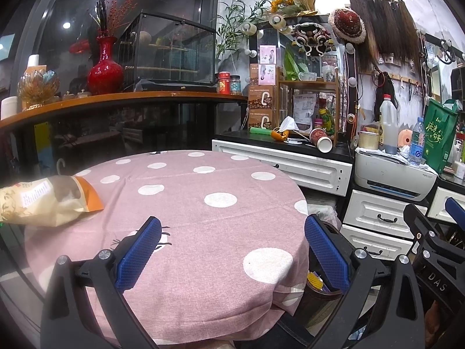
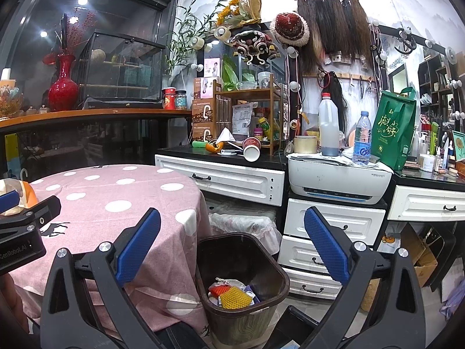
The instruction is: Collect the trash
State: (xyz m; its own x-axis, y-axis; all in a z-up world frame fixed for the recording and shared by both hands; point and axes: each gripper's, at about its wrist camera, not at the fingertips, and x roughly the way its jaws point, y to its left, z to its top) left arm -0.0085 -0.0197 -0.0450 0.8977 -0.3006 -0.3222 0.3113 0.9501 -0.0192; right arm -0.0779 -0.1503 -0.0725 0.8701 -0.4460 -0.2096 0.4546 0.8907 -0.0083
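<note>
A cream and orange snack bag (image 1: 43, 200) lies on the round table with the pink dotted cloth (image 1: 189, 203), at its left edge. My left gripper (image 1: 232, 250) is open and empty above the table's near right part, well to the right of the bag. My right gripper (image 2: 232, 244) is open and empty above a dark brown trash bin (image 2: 247, 264) that stands on the floor by the table's right side. The bin holds red and yellow foam nets (image 2: 232, 296) and wrappers. The bag's corner (image 2: 26, 195) shows at the far left of the right wrist view.
A black counter (image 2: 221, 157) behind the table carries a tipped paper cup (image 2: 251, 148), orange peel (image 2: 215, 147), a face mask (image 2: 226, 136) and a green roll. A white printer (image 2: 337, 177), bottles and a green bag (image 2: 395, 128) stand to the right. White drawers lie below.
</note>
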